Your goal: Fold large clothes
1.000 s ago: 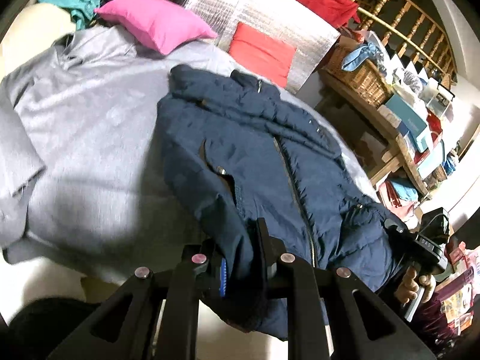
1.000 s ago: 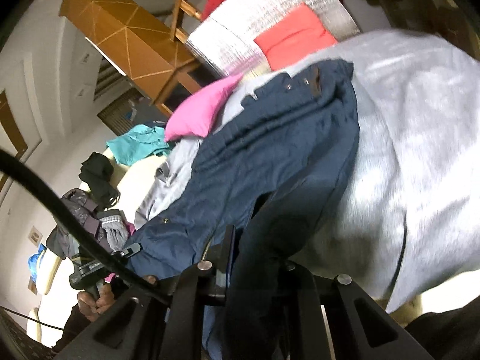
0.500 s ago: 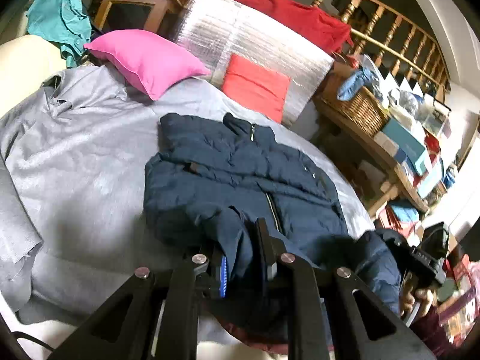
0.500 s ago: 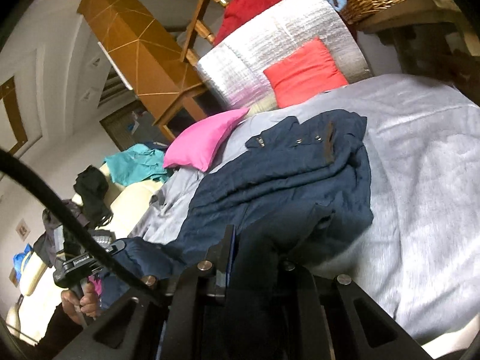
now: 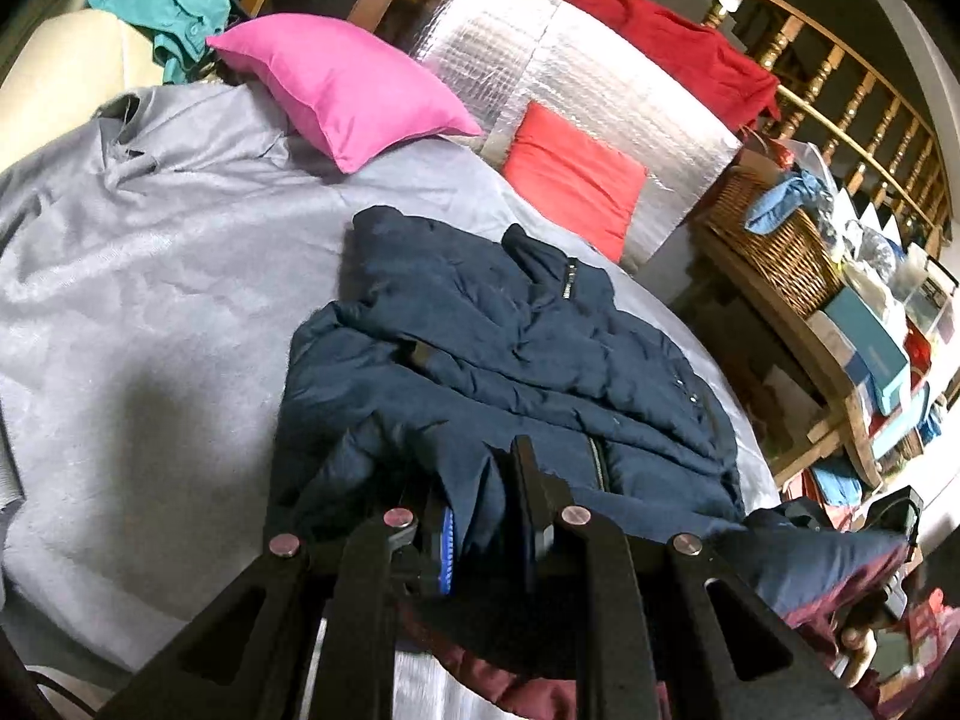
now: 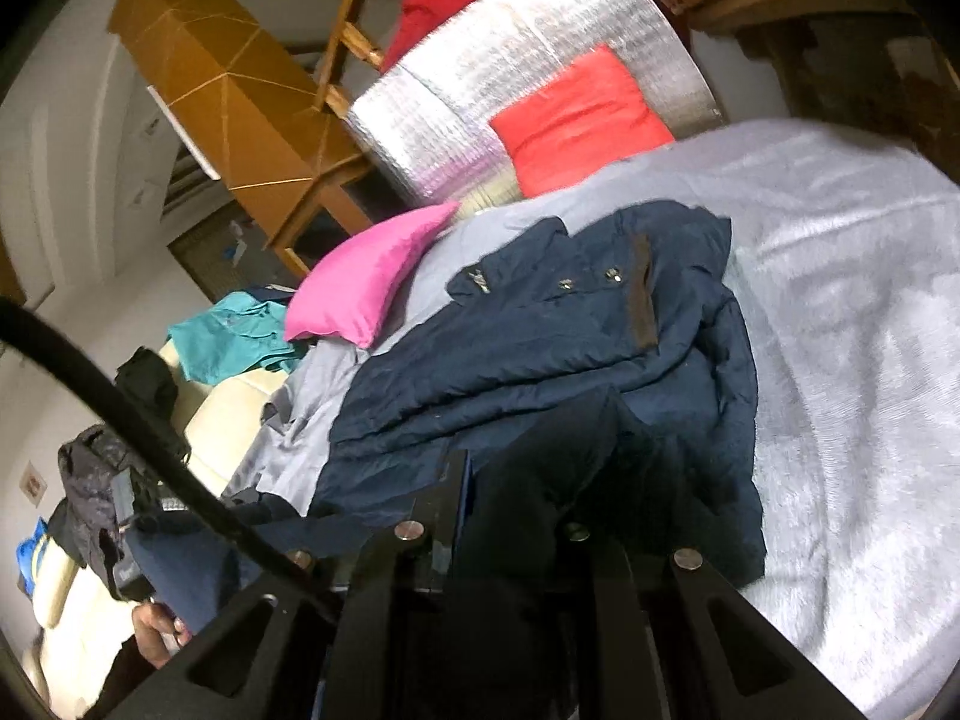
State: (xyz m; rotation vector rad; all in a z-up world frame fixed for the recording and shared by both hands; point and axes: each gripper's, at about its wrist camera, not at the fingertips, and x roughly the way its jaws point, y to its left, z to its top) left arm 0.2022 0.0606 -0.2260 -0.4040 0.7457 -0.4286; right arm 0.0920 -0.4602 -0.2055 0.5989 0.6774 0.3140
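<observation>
No legible text, label, brand or number: the small tag at the collar of the navy padded jacket (image 5: 510, 360) is too blurred.

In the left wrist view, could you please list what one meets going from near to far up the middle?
left tool → navy jacket → red cushion → silver padded panel → red garment on the wooden railing.
</observation>
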